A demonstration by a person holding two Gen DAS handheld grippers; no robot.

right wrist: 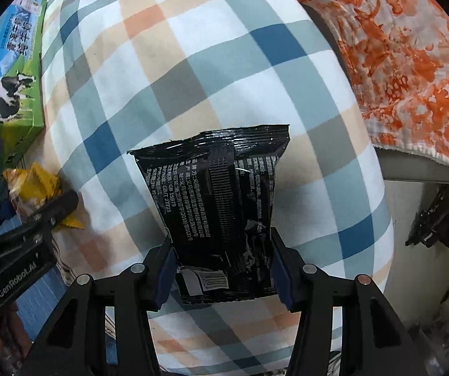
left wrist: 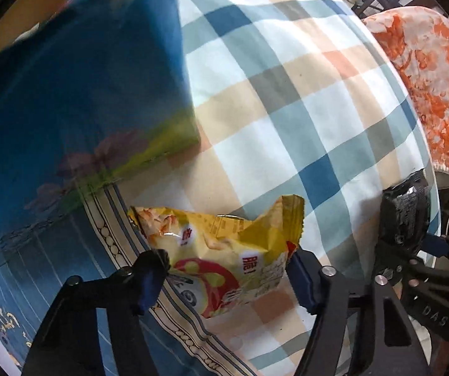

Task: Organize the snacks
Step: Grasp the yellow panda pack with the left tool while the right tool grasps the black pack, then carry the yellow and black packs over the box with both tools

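Two packets up at once here. The yellow snack bag (left wrist: 224,250) sits between the fingers of the left gripper (left wrist: 229,272), which are closed in against both its sides so the film crumples. It hangs over the edge of the blue carton (left wrist: 77,94), half above the carton's low printed flap and half above the checked tablecloth (left wrist: 287,100).

Over on the other side, well to the right of the carton, the right gripper (right wrist: 223,269) has the black packet (right wrist: 221,194), pads pressed into its lower half, its label side up and its top seal pointing away across the cloth. Whether either packet is touching the surface below, I cannot tell.

My read: both are mid-carry toward the carton, which looks like the place for them. To do it well, hold the squeeze light; these are air-filled bags and a hard pinch will crush what is inside. Bring the yellow one fully over the carton's opening before letting go, since right now it straddles the edge and could slide out onto the cloth. Send the hands in one after the other, because they are near each other and the carton mouth is hidden from both cameras.

The count: one yellow bag, one black packet, one carton, two grippers. Beyond the far side of the table, an orange-patterned cloth (right wrist: 397,62) is draped over something.
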